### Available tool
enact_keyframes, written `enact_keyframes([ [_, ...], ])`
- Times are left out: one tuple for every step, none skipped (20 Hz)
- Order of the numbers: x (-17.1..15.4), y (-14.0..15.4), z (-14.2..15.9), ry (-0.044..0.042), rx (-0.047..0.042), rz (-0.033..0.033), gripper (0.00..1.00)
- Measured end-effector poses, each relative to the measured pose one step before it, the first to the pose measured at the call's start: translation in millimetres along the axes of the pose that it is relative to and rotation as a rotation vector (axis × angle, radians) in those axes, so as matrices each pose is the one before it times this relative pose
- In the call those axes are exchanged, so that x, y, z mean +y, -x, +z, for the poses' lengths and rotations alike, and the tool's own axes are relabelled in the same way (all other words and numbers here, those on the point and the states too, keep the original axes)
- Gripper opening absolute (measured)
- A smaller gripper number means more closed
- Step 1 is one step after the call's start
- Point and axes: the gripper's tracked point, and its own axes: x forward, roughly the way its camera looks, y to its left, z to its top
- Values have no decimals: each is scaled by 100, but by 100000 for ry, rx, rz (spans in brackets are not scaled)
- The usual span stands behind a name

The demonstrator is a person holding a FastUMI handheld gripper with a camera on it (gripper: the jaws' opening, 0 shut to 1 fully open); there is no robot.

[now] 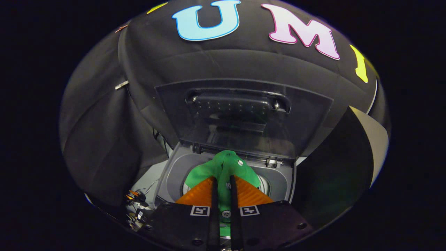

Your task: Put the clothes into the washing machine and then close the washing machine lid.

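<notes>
A green garment (223, 167) with white buttons hangs from my gripper (222, 181), whose two fingers are shut on its fabric. The cloth dangles just above the round drum opening (265, 186) of a grey top-loading washing machine (174, 174). Most of the drum is hidden behind the garment and my fingers. The machine's dark see-through lid (244, 115) stands upright and open behind the opening, hinged at the far edge, with a handle recess near its top.
Black cloth walls close in behind and on both sides of the machine. A dark panel with a pale edge (369, 146) stands close on the right. Cables and small orange-tipped parts (136, 202) lie on the floor to the machine's left.
</notes>
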Motion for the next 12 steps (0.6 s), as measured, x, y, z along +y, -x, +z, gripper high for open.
enact_keyframes([
  [-236,-402,-260,386,788,-693,16],
  [-263,-514,-412,119,983,-1012,16],
  [-160,-393,-377,98,1542,-637,16],
  [-136,-186,-511,370,1950,-59,18],
  [-148,-119,-411,-202,1079,-455,22],
  [-104,-300,-160,-902,516,-783,41],
  [-124,138,-253,-754,664,-635,60],
  [-302,163,-21,-730,522,-732,79],
  [-181,-138,-194,-487,298,-76,98],
  [-102,-84,-100,-465,-98,170,100],
  [-57,170,75,-328,-634,344,100],
  [-44,365,133,-52,-1023,445,100],
])
